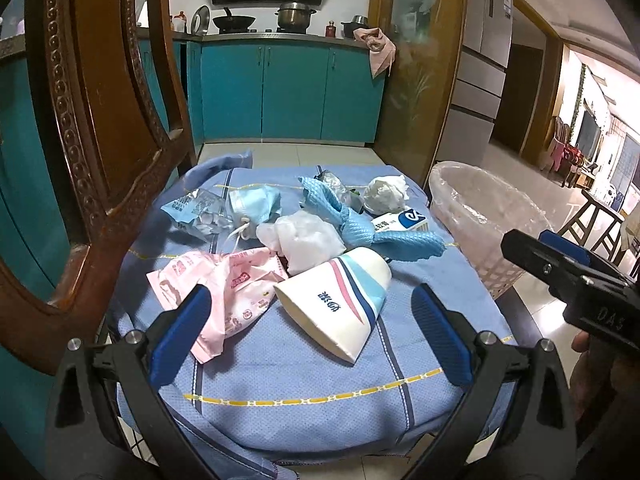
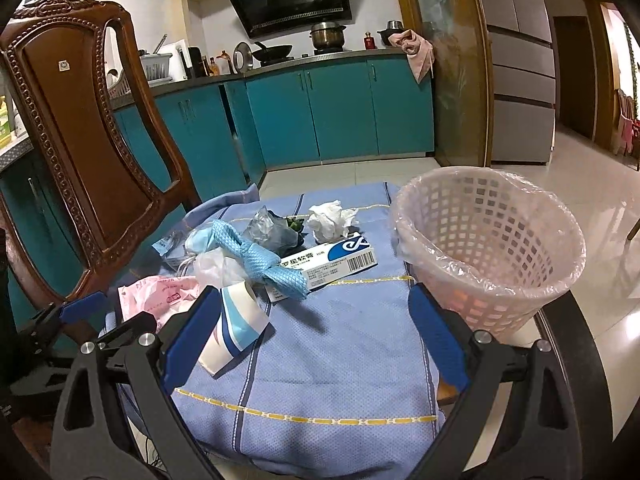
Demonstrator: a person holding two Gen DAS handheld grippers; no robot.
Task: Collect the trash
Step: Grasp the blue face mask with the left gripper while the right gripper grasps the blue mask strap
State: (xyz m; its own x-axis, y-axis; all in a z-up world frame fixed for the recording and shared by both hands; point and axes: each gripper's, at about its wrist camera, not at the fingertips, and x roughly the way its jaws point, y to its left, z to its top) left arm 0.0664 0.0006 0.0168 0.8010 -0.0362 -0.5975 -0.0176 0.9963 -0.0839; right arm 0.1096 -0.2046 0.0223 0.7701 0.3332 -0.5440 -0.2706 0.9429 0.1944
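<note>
Both tools stand released with nothing between their blue pads. The left tool (image 1: pixel 310 336) hangs just short of a flattened paper cup (image 1: pixel 336 300) lying on the tabletop's blue cloth (image 1: pixel 300 392); the right tool (image 2: pixel 312 340) has the same cup beside its left pad and the lined basket (image 2: pixel 488 240) ahead to its right. The cup looks light, thin and easily crushed, so pinch across its flat middle, gently.

black hand-held gripper (image 1: pixel 310 336), blue pads (image 1: pixel 180 336), silver screws.
</note>
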